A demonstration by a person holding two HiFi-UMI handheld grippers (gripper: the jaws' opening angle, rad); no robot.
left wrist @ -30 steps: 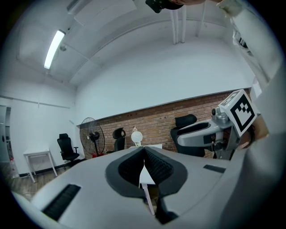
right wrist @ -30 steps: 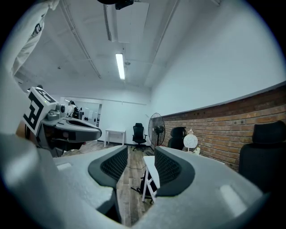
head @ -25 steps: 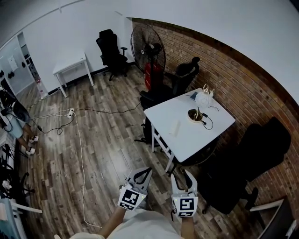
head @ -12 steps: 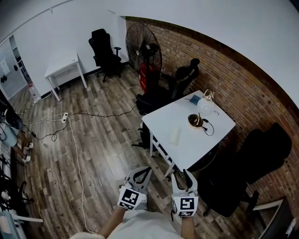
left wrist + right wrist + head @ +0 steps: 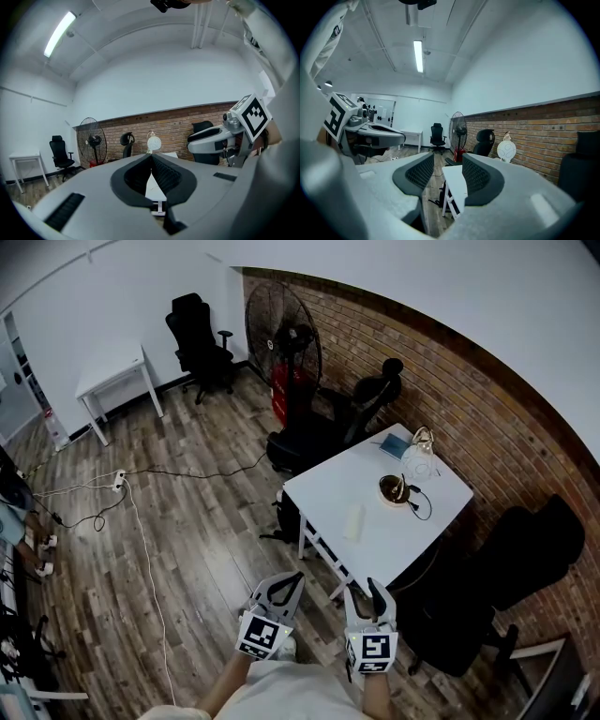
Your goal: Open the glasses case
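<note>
Your left gripper (image 5: 151, 159) is closed on nothing and your right gripper (image 5: 447, 163) is parted, also empty. The glasses case (image 5: 353, 519) lies on the table (image 5: 441, 488), near its closer edge. It is probably light, stiff and slippery, so pin the base and lift at the seam.

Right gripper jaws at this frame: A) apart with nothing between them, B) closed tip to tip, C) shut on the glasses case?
A: the right gripper view shows the right gripper with its jaws apart, only the far white table visible through the gap.
</note>
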